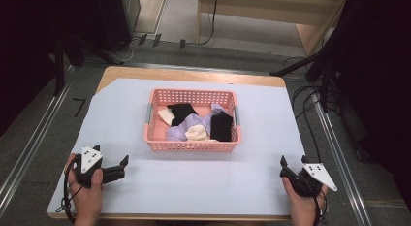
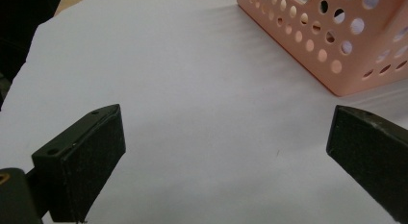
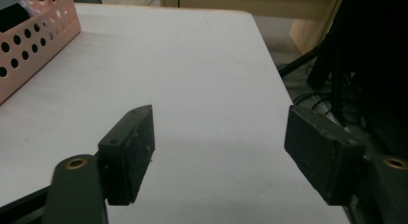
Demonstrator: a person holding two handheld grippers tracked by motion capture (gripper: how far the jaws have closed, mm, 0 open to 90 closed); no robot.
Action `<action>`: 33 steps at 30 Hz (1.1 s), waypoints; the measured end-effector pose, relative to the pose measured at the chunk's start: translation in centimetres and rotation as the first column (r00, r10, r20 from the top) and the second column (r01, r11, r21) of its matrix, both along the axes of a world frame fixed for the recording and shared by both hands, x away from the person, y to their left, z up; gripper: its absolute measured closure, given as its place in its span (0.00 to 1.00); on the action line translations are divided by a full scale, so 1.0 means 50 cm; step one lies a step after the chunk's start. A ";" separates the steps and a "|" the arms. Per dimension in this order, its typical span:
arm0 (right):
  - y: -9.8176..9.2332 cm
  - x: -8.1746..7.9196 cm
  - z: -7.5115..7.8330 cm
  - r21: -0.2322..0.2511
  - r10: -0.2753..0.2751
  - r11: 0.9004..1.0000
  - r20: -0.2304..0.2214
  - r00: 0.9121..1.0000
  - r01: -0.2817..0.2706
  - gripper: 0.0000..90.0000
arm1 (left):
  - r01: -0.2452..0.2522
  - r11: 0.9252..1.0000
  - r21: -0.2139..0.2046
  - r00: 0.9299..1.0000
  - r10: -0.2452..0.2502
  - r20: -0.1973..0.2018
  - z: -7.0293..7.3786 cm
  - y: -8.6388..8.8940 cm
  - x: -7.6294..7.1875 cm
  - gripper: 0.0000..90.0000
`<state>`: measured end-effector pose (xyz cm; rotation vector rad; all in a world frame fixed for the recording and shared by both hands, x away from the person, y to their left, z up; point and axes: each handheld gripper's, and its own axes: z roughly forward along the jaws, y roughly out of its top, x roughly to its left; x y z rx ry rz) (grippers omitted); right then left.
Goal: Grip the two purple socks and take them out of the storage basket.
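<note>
Right gripper point(image 3: 219, 154) with its two black jaws spread wide above a pale sheet point(image 3: 192, 65); nothing lies between them. A perforated pink basket point(image 3: 33, 39) stands at upper left, well apart.

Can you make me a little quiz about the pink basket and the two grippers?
1. True or false: the pink basket holds only black cloth.
2. Which gripper is open? A left gripper only, B right gripper only, C both.
3. Fill in: the basket stands on a pale ____ sheet.

Key: 1 false, there are black, white and lilac pieces; 2 C; 3 blue.
</note>
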<state>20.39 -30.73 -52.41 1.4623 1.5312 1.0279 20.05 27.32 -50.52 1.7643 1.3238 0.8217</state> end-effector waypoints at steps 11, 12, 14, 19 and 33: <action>0.054 0.002 0.044 0.089 0.176 0.979 0.104 0.979 -0.185 0.47 | 0.001 1.000 -0.001 1.000 -0.001 -0.003 0.000 -0.001 0.000 0.01; 0.059 0.003 0.048 0.107 0.177 0.976 0.108 0.978 -0.189 0.51 | 0.001 1.000 -0.002 1.000 -0.001 0.000 0.000 -0.001 0.000 0.01; 0.069 0.007 0.057 0.125 0.171 0.975 0.113 0.979 -0.185 0.53 | 0.002 1.000 -0.001 1.000 -0.002 -0.002 0.000 -0.001 0.000 0.01; 0.103 0.026 0.079 0.111 0.211 0.968 0.119 0.970 -0.224 0.55 | 0.004 1.000 0.000 1.000 -0.004 -0.004 0.000 -0.001 -0.001 0.01; 0.211 0.081 0.118 0.122 0.301 0.941 0.125 0.945 -0.316 0.57 | 0.007 1.000 0.000 1.000 -0.007 -0.004 0.000 0.000 0.000 0.01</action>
